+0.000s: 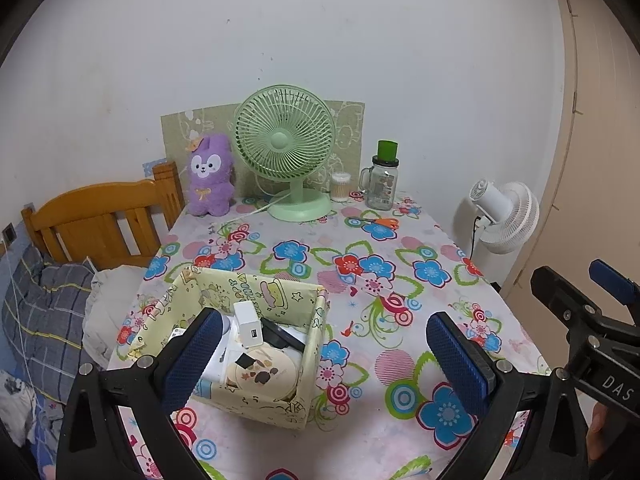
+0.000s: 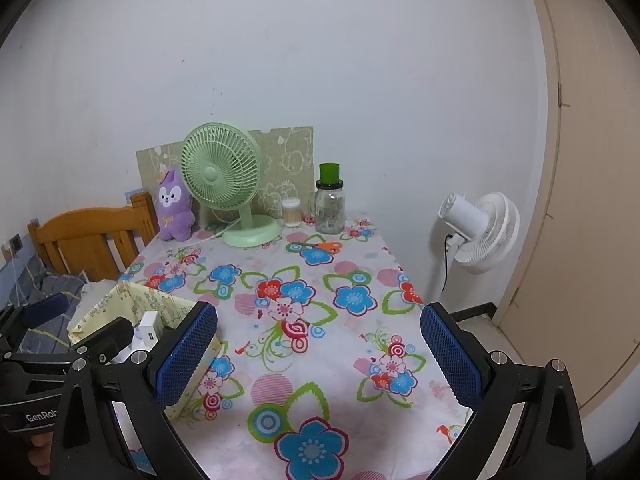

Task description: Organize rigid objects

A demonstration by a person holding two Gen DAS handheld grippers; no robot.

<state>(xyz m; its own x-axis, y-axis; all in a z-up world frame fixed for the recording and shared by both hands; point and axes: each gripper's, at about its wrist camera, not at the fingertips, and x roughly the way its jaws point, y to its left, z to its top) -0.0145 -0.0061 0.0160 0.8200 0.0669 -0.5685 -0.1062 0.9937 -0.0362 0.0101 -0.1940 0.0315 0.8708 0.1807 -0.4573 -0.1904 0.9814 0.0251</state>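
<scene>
A yellow cartoon-print box [image 1: 280, 406] stands near the front left of the flowered table [image 1: 400, 320]. Inside it lie a white charger [image 1: 249, 324], a round beige compact [image 1: 262, 372], a black item and white packets. My left gripper [image 1: 326, 360] hovers open above the table, its left finger over the box's near corner, holding nothing. My right gripper [image 2: 320, 354] is open and empty to the right of the box [image 2: 160, 304]. Orange-handled scissors [image 1: 380, 223] lie at the far right of the table, also seen as scissors [image 2: 320, 246] in the right wrist view.
At the back stand a green desk fan [image 1: 286, 152], a purple plush [image 1: 210, 176], a cotton-swab tub [image 1: 341, 186] and a glass jar [image 1: 382, 180] with a green cup on top. A bed with a wooden headboard [image 1: 100, 220] is left; a white floor fan [image 1: 504, 216] is right.
</scene>
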